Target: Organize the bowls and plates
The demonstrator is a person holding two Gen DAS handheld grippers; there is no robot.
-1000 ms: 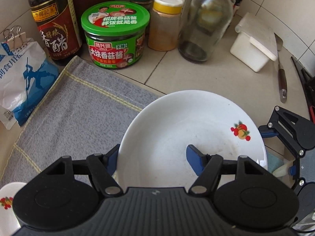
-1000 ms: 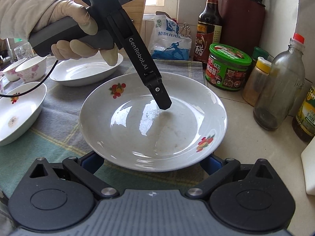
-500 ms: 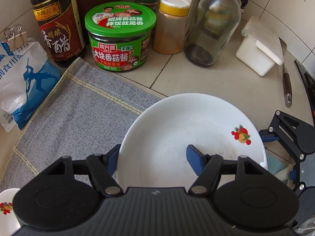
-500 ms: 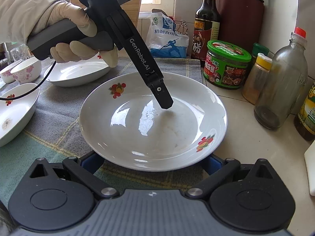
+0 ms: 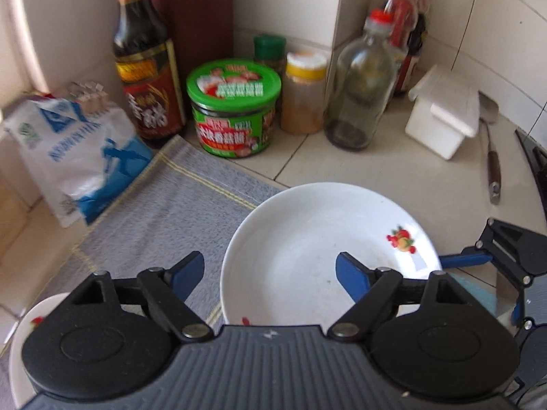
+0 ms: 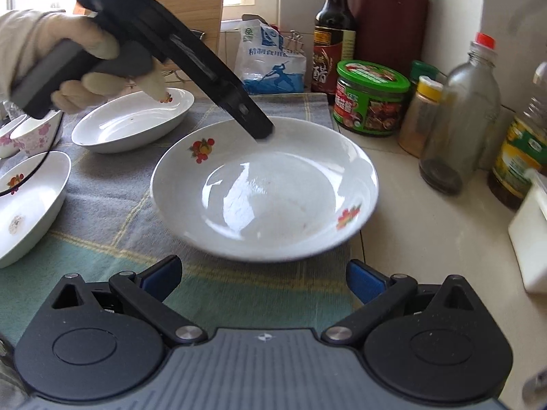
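Round, glossy white plate (image 6: 265,201) with fruit decals rests half on woven grey cloth (image 5: 164,205), half on tiled tabletop (image 5: 376,167); left tongs (image 5: 270,271) and right tongs (image 6: 263,278) gape wide, gripping nothing.

Plate (image 6: 265,189): white, fruit motifs, centre frame on the checked cloth (image 6: 102,212).
Right gripper (image 6: 263,275): bottom centre, blue fingers spread, clear of the plate.
Left gripper (image 6: 261,131): held by a gloved hand (image 6: 61,65), tip over the plate's far rim.
Other dishes: oval dish (image 6: 131,119) upper left, another plate (image 6: 27,201) at left edge.
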